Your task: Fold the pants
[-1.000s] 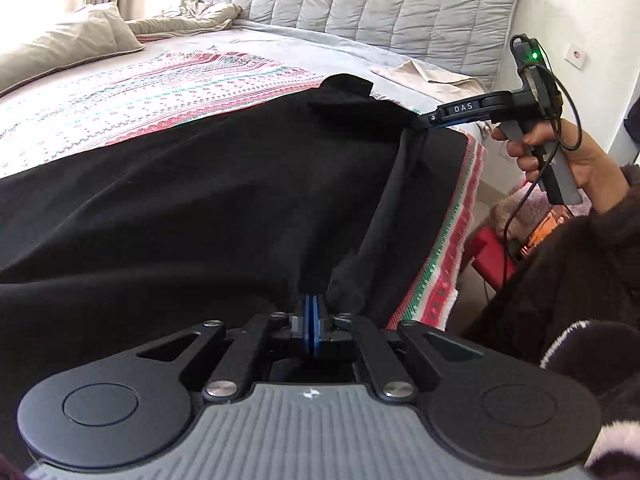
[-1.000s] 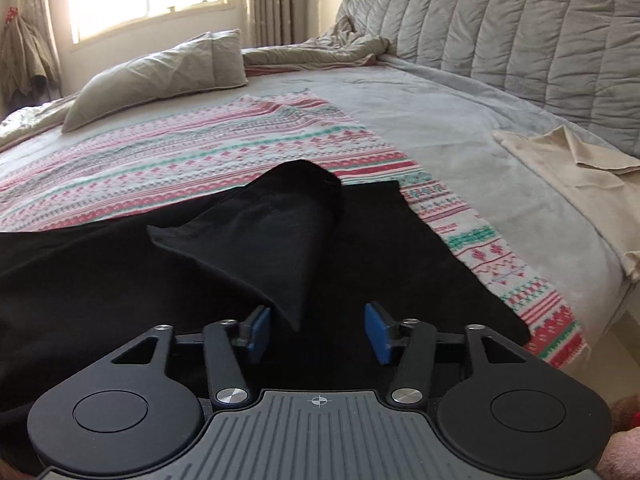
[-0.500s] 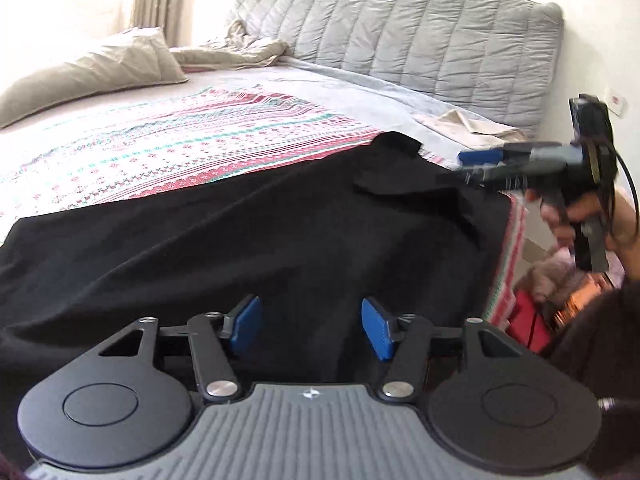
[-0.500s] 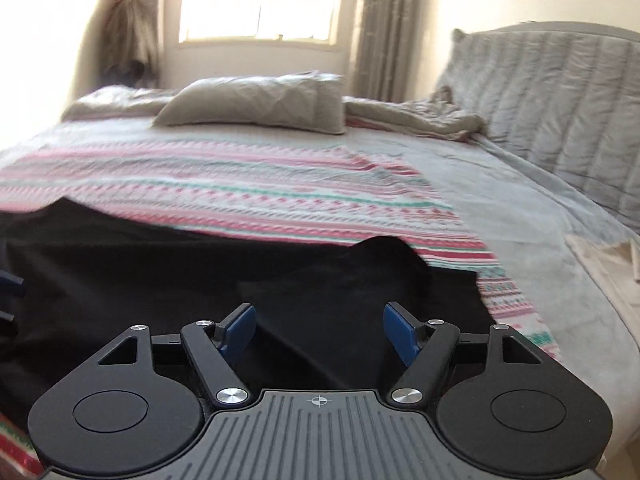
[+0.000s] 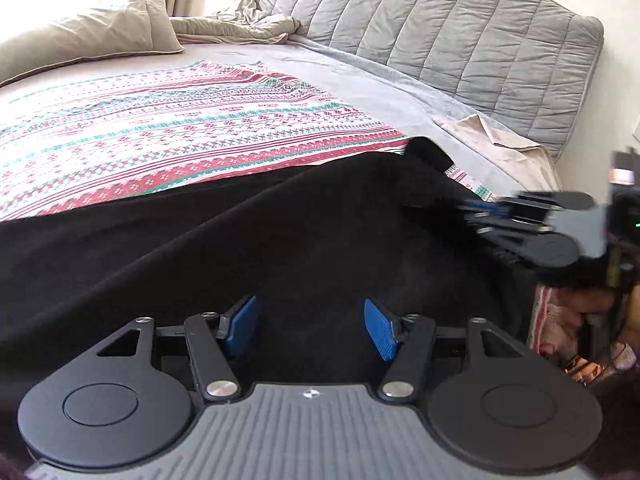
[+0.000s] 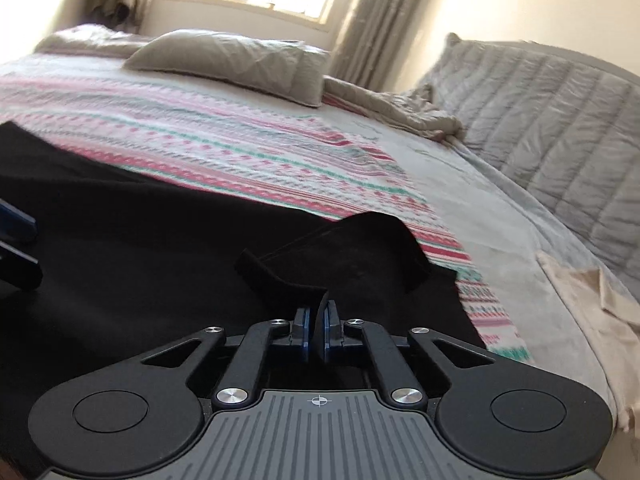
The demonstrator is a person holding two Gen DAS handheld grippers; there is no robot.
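The left gripper (image 5: 310,326) hovers low over the black pants (image 5: 240,248), its 2 blue pads (image 5: 239,322) spread wide with only dark cloth showing between them and nothing held. It points across the bed (image 5: 380,92) toward the quilted grey headboard (image 5: 460,28).

The right gripper (image 6: 316,334) is pinched narrow on a raised fold of the pants (image 6: 140,248), a flap of black fabric standing up between its pads (image 6: 301,332). In the left wrist view this gripper (image 5: 478,214) appears blurred at the right edge, lying level and reaching in sideways over the pants' right end, near the edge of the bed.

The pants lie spread flat on a striped red, green and white blanket (image 5: 180,132), their long axis running left to right across both views. One rounded corner (image 6: 376,232) pokes up beyond the pinched fold, toward the blanket.

A grey pillow (image 6: 228,60) lies at the far side of the bed, and a beige cloth (image 6: 592,300) lies near the headboard.
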